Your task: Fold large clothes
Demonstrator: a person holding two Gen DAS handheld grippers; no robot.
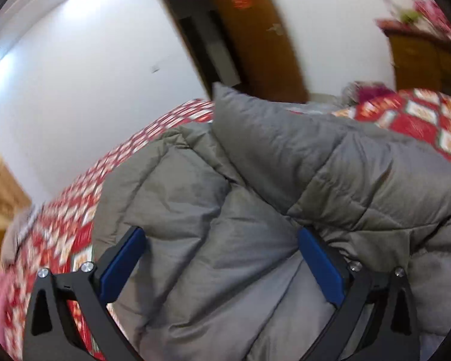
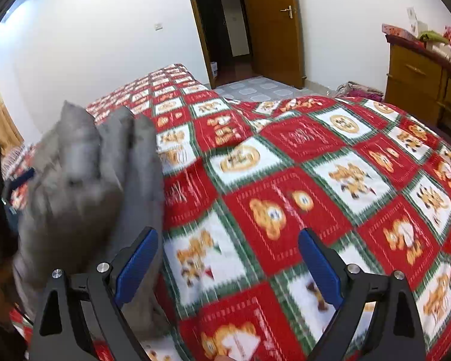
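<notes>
White walls enclose a bedroom. A brown wooden door stands open onto a dark hallway. A wooden dresser lines the right wall; pale patterned floor tiles lie by the doorway.

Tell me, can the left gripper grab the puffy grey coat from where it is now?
Probably yes. The left gripper is open, and the grey coat already bulges between its fingers with nothing in between. The right gripper is open over the bedspread beside the coat.
</notes>
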